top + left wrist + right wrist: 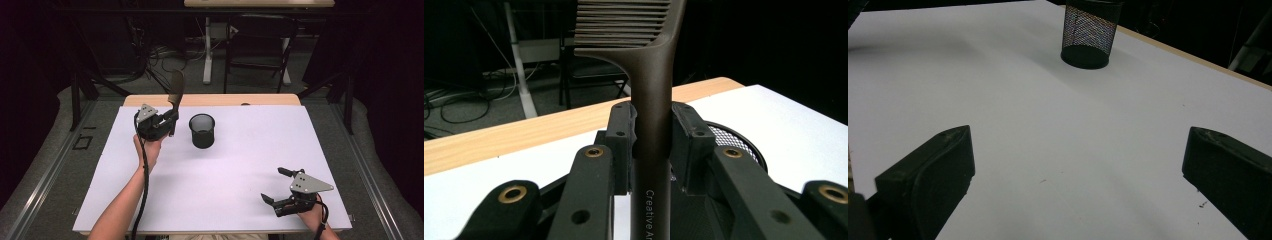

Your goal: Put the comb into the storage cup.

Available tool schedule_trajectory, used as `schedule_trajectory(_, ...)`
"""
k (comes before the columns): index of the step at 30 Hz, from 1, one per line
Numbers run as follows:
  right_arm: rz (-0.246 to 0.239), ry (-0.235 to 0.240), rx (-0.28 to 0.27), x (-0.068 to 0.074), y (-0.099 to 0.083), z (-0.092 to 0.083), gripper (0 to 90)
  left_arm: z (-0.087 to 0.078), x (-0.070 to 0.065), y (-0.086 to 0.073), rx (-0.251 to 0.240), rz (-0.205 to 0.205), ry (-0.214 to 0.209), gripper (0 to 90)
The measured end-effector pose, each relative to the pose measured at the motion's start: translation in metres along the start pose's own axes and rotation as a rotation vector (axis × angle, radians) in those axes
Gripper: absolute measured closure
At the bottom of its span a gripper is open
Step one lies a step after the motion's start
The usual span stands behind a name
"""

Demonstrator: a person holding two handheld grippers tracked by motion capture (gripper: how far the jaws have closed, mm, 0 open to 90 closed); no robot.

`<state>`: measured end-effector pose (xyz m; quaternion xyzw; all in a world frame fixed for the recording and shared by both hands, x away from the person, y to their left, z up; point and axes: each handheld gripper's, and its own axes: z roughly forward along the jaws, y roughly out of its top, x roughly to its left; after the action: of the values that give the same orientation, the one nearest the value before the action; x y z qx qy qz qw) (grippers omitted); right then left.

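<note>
The jaws of the left gripper [172, 120] pinch the handle of a dark comb [651, 125], pads pressed flat against both sides of it, so they stand only a handle's width apart. The comb rises upright from the grip, teeth at the top. It hangs just beside the mesh cup [202, 130], at about nine o'clock from it, above the white bench [235, 170]. Held by the handle with the long axis vertical, the comb looks ready to go into the cup's open mouth, probably handle first.

The right gripper [276, 186] rests near the bench's five o'clock corner, well apart from the cup. Its jaws are spread wide with nothing between them, apparently parked out of the way.
</note>
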<state>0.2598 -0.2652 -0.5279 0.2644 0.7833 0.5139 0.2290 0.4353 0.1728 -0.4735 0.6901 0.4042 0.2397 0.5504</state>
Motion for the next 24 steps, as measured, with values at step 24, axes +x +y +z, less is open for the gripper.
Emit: schedule_trajectory(24, -0.003, 0.001, -0.002, -0.001, 0.0, -0.002, 0.0, 0.003, -0.002, 0.013, -0.033, 0.018, 0.01, 72.4)
